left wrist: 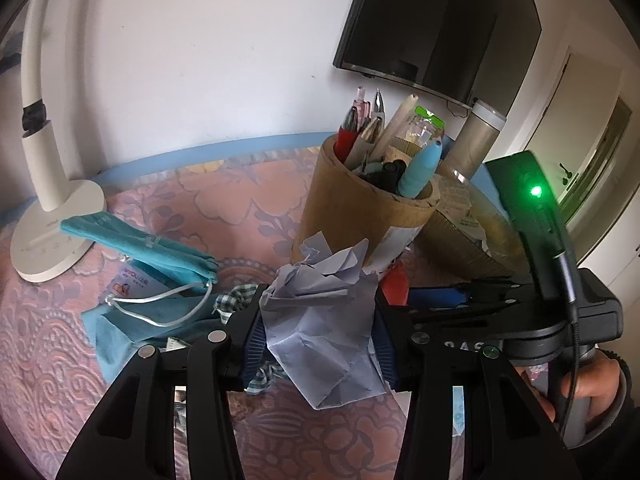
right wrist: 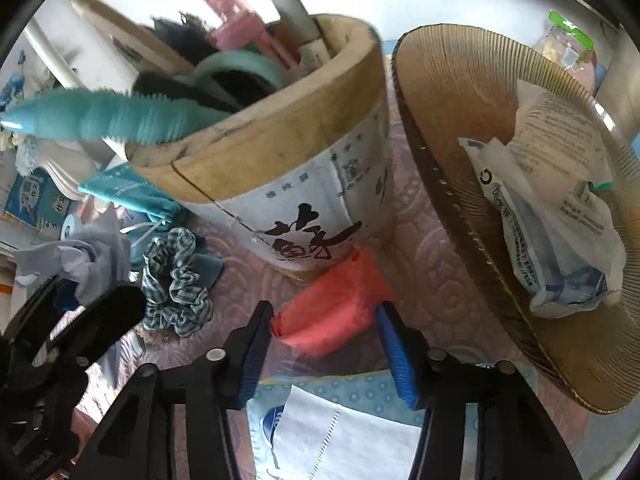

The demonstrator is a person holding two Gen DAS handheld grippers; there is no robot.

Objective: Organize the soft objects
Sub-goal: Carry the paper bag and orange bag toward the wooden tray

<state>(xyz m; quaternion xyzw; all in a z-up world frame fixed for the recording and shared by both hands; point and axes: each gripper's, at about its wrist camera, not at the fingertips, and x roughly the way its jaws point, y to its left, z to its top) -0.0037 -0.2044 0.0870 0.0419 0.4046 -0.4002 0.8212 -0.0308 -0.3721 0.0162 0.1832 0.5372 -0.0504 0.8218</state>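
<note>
My left gripper (left wrist: pixel 319 342) is shut on a crumpled pale lavender paper wad (left wrist: pixel 324 312), which fills the gap between its blue pads and hangs above the patterned cloth. My right gripper (right wrist: pixel 326 340) points steeply down at a red soft packet (right wrist: pixel 332 312) lying at the foot of the wooden pen holder (right wrist: pixel 280 152). Both blue pads touch the packet's sides. A checked scrunchie (right wrist: pixel 176 284) and a teal drawstring pouch (left wrist: pixel 160 256) lie to the left. In the left wrist view the right gripper (left wrist: pixel 440 296) shows side-on beside the red packet (left wrist: pixel 394 284).
A ribbed woven basket (right wrist: pixel 440 100) holding plastic packets stands right of the pen holder. A white lamp base (left wrist: pixel 52 232) sits at far left. A tissue pack (right wrist: pixel 340 432) lies under my right gripper. A hand (left wrist: pixel 588 384) grips the right tool's handle.
</note>
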